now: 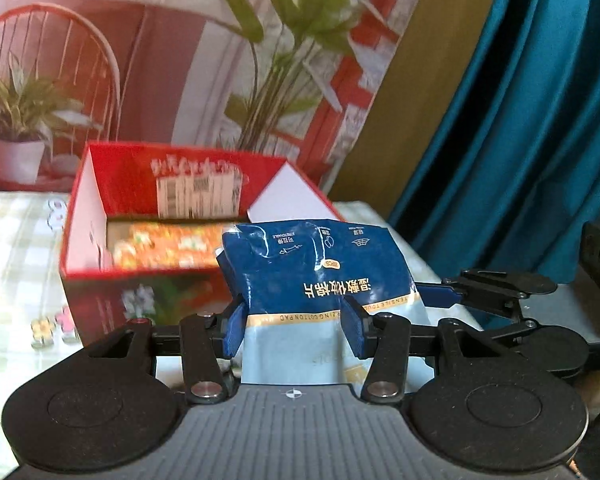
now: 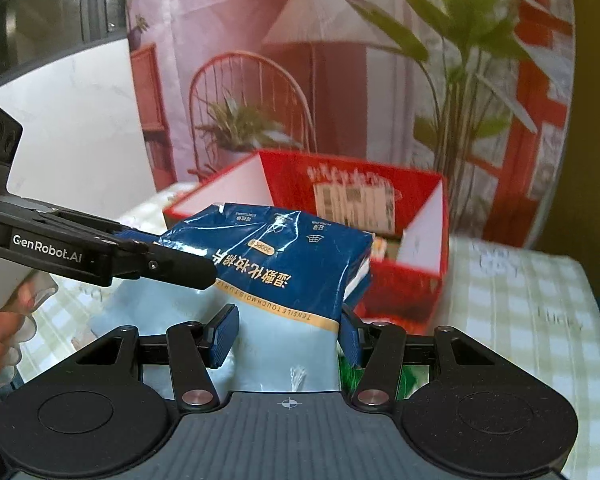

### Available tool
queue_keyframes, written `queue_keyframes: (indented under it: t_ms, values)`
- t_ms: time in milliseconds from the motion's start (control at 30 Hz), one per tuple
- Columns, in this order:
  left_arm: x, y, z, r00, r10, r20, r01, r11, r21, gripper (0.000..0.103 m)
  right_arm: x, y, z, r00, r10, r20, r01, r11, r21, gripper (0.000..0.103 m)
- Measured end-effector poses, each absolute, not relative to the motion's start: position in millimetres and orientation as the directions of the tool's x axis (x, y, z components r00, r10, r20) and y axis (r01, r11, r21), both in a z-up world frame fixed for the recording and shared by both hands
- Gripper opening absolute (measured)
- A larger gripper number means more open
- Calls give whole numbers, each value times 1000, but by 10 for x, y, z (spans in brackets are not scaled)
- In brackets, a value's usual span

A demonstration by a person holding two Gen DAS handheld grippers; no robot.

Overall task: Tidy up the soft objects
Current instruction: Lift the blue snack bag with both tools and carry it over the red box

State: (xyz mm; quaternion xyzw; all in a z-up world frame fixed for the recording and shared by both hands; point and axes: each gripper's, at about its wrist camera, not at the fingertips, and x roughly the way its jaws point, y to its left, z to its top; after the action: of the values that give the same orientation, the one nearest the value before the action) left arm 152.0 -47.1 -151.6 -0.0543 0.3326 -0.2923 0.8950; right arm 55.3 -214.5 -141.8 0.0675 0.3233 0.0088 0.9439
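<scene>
A blue and pale-blue cotton pad pack (image 1: 316, 280) sits between the blue pads of my left gripper (image 1: 294, 330), which is shut on its sides and holds it up in front of a red open box (image 1: 80, 216). The pack also shows in the right wrist view (image 2: 284, 276), with my right gripper (image 2: 288, 334) closed against its lower part. The left gripper's arm (image 2: 100, 252) reaches in from the left there. The red box (image 2: 424, 276) holds an orange patterned packet (image 1: 168, 244).
The box stands on a table with a pale checked cloth (image 2: 520, 320). A printed backdrop with a chair and plants (image 2: 260, 100) hangs behind it. A teal curtain (image 1: 520, 120) hangs at the right. A gloved hand (image 2: 4, 336) shows at the left edge.
</scene>
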Motion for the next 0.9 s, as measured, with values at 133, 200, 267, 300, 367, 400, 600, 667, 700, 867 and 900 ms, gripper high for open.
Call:
queue_keyframes:
  t_ms: [133, 200, 267, 300, 367, 400, 600, 667, 700, 867, 900]
  values:
    - [1645, -449, -1377, 633, -557, -538, 484, 827, -286, 52, 757, -2195, -1275, 804, 67, -590, -2, 994, 111, 50]
    - [1730, -445, -1334, 646, -552, -527, 478, 831, -286, 52, 862, -2216, -1223, 810, 68, -583, -17, 996, 93, 50]
    - [1831, -433, -1303, 661, -543, -518, 465, 838, -285, 52, 988, -2244, -1183, 814, 70, -577, -33, 997, 74, 49]
    - [1895, -429, -1293, 668, -538, -514, 456, 842, -288, 52, 1062, -2262, -1166, 817, 71, -572, -42, 997, 64, 49]
    - [2004, -406, -1259, 682, -529, -504, 443, 848, -291, 52, 1197, -2286, -1148, 824, 71, -562, -55, 997, 45, 48]
    - [2048, -399, -1244, 690, -525, -499, 441, 851, -285, 52, 1265, -2297, -1142, 828, 69, -556, -59, 998, 36, 48]
    - [2363, -360, -1209, 726, -499, -473, 426, 867, -259, 52, 1690, -2393, -1172, 848, 42, -528, -60, 998, -17, 44]
    - [2471, -371, -1231, 737, -484, -473, 417, 875, -246, 52, 1821, -2387, -1230, 851, 21, -525, -62, 996, -61, 44]
    - [2528, -380, -1249, 742, -474, -473, 410, 880, -240, 52, 1894, -2383, -1270, 853, 8, -522, -63, 994, -87, 44]
    - [2774, -382, -1315, 761, -442, -475, 383, 897, -220, 52, 2213, -2404, -1439, 854, -28, -520, -45, 991, -126, 44]
    - [2815, -378, -1323, 767, -435, -471, 380, 900, -213, 52, 2282, -2416, -1467, 854, -33, -520, -40, 991, -129, 44]
